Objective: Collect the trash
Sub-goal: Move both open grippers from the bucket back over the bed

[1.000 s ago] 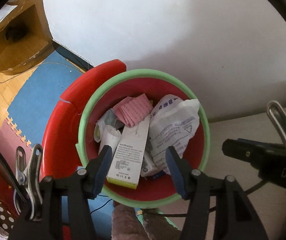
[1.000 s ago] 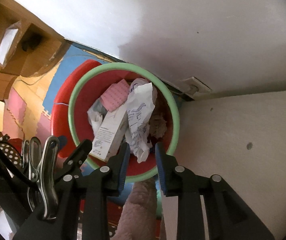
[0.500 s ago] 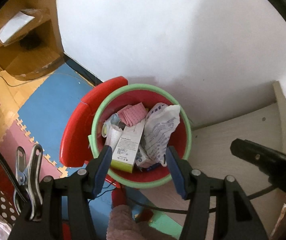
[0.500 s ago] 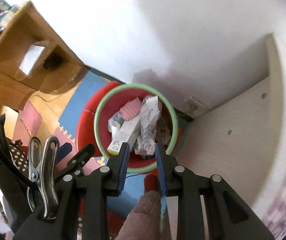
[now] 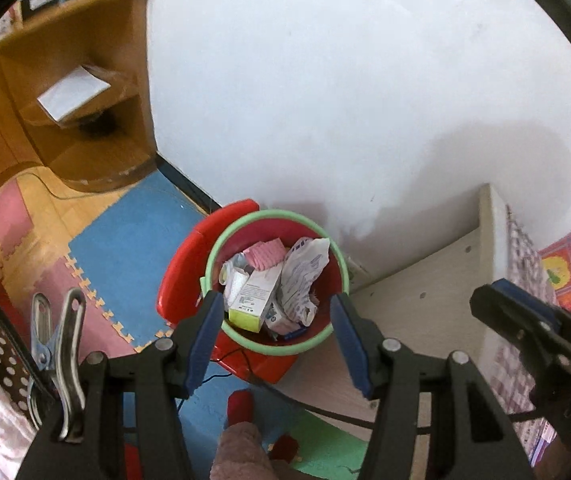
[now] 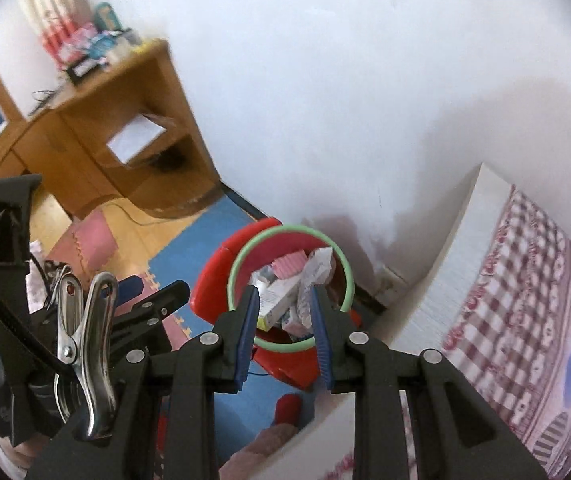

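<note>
The left gripper (image 5: 275, 334) hangs above the bin (image 5: 327, 338) with its jaws apart and nothing between them; the right gripper (image 6: 283, 330) is spread more narrowly, also empty. The red bin (green-rimmed) stands on the floor against the white wall (image 5: 325, 100), beside a pale bed frame (image 5: 437, 280); inside lie a white box (image 5: 255, 296), a crumpled printed wrapper (image 5: 301, 272) and a pink ribbed piece (image 5: 265, 254); a wooden cabinet (image 6: 97, 132) stands well apart.
</note>
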Tool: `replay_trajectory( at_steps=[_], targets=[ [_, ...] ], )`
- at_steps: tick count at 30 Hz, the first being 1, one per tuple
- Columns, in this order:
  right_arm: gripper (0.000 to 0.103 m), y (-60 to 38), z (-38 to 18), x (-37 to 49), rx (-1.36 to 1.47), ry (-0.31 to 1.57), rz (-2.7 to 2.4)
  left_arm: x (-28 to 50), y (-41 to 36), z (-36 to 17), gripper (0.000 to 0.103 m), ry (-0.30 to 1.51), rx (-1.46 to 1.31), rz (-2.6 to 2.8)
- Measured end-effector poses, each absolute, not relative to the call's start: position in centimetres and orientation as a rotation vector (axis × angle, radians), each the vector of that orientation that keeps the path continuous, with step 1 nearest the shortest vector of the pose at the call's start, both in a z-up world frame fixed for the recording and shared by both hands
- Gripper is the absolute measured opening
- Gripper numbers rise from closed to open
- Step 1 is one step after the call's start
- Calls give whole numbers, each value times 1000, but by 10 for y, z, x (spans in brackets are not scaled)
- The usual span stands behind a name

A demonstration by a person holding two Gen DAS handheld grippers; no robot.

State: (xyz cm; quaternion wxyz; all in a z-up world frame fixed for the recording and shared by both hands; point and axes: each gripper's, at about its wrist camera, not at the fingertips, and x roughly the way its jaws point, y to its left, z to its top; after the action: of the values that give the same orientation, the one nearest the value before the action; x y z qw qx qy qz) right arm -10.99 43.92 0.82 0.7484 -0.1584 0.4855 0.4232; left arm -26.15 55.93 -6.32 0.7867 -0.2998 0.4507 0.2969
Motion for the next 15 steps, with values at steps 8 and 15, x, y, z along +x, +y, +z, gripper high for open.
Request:
replay_trajectory(
  at_steps=[8,15],
  targets=[
    [27,392,46,-138,-305,994,1032,-296,511,-8,59,929,-605,710],
    [27,344,66,-161,-277,953,1086,-325,463,21,59,905,-589,778]
  ],
)
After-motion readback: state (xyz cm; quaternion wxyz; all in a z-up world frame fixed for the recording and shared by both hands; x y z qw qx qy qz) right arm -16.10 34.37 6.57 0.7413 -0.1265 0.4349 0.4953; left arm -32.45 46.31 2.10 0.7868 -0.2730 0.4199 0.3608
